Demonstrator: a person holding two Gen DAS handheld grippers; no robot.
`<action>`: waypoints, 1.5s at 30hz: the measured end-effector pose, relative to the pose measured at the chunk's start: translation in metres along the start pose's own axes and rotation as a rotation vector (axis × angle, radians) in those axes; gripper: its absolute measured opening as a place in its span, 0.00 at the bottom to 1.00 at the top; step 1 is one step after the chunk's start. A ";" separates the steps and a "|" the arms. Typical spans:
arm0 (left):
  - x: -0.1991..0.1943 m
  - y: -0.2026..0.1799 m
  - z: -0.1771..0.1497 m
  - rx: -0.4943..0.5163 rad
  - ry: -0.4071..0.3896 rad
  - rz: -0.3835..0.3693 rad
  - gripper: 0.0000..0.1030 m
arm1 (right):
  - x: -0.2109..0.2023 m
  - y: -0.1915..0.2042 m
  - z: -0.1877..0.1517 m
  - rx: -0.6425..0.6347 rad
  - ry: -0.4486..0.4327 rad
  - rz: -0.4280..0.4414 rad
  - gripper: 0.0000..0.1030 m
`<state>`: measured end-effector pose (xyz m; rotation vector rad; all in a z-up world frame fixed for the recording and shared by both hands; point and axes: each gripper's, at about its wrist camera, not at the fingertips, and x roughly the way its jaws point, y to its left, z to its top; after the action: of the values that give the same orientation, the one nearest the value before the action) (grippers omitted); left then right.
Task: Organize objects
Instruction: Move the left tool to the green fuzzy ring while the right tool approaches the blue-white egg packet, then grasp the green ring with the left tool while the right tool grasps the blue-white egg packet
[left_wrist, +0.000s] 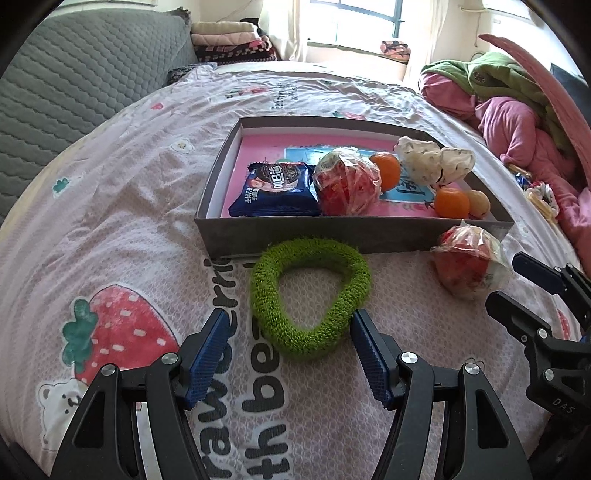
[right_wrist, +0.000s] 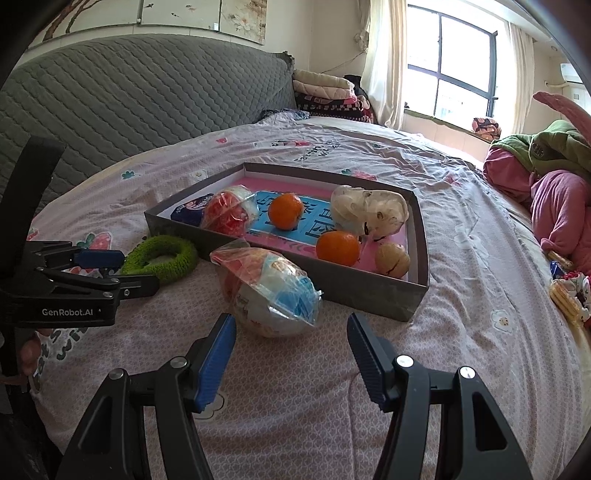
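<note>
Bed (left_wrist: 122, 206), pink strawberry-print cover: grey box (left_wrist: 332, 236), green ring (left_wrist: 310, 299), wrapped snack (left_wrist: 467, 264) directly on it.

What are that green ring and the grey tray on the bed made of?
The green ring looks like soft fuzzy fabric, perhaps chenille or terry: its surface is nubbly and matte. The grey tray seems to be cardboard: thin flat walls, dull grey outside, white inside, sharp folded corners.

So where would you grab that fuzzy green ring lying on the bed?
Probably across one side of the band: the green ring lies flat and is soft, with a wide hole. The open left gripper could come from above on the near side, one finger in the hole, one outside, clear of the grey box behind.
</note>
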<state>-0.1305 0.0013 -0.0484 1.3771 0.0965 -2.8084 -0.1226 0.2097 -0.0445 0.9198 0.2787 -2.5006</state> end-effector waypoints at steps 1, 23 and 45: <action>0.001 0.000 0.001 -0.001 0.000 0.000 0.67 | 0.001 0.000 0.001 0.000 0.001 0.001 0.60; 0.030 0.005 0.022 -0.011 -0.013 -0.061 0.73 | 0.035 0.010 0.022 -0.016 0.058 0.096 0.60; 0.029 -0.005 0.022 0.018 -0.029 -0.171 0.36 | 0.041 -0.004 0.022 0.081 0.073 0.205 0.49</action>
<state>-0.1656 0.0056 -0.0581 1.3945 0.1983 -2.9729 -0.1649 0.1916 -0.0543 1.0196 0.1010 -2.3076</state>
